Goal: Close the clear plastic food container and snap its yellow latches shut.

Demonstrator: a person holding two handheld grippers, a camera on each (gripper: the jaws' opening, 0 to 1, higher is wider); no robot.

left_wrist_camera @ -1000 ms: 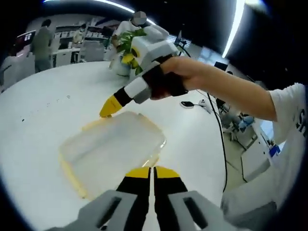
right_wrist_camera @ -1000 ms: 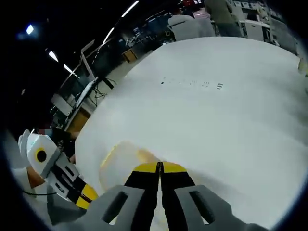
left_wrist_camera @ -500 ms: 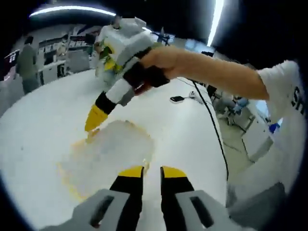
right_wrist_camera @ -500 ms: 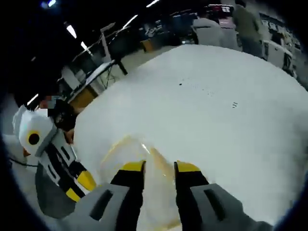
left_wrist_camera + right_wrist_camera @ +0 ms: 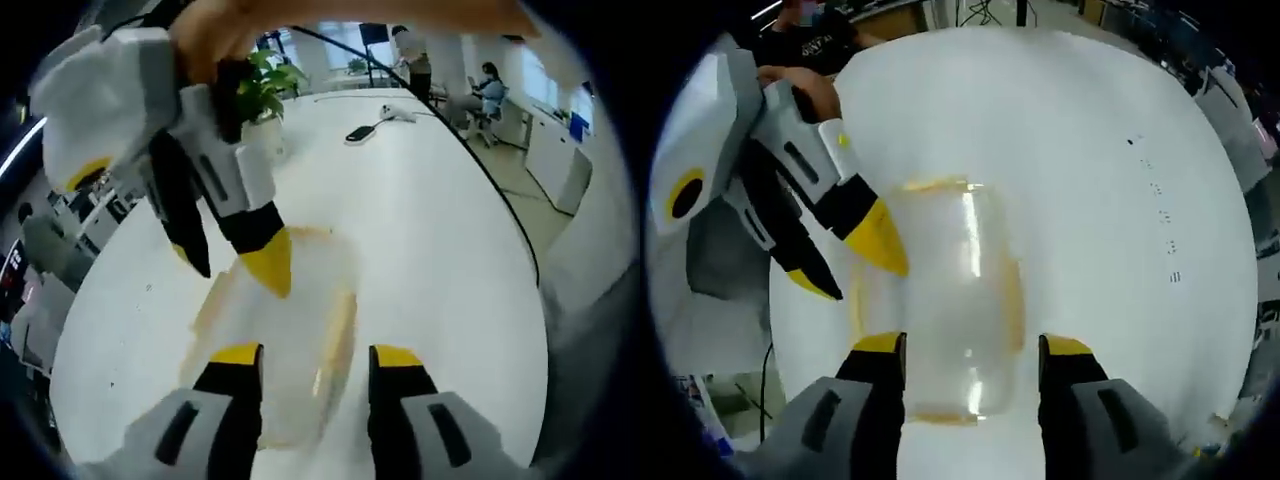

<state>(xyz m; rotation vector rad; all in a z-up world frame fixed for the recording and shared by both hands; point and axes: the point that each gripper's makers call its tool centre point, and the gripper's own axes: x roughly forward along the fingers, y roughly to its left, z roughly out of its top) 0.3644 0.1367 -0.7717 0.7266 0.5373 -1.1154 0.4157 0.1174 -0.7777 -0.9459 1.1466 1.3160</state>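
Both tongs stand wide apart over the clear plastic food container [image 5: 950, 300], gripping nothing. The right tongs [image 5: 972, 352] straddle its near end; the left tongs [image 5: 314, 358] hover above it from the opposite side, jaws spread. The container lies flat on the white bench [image 5: 1090, 150], yellow latches [image 5: 335, 335] along its edges.
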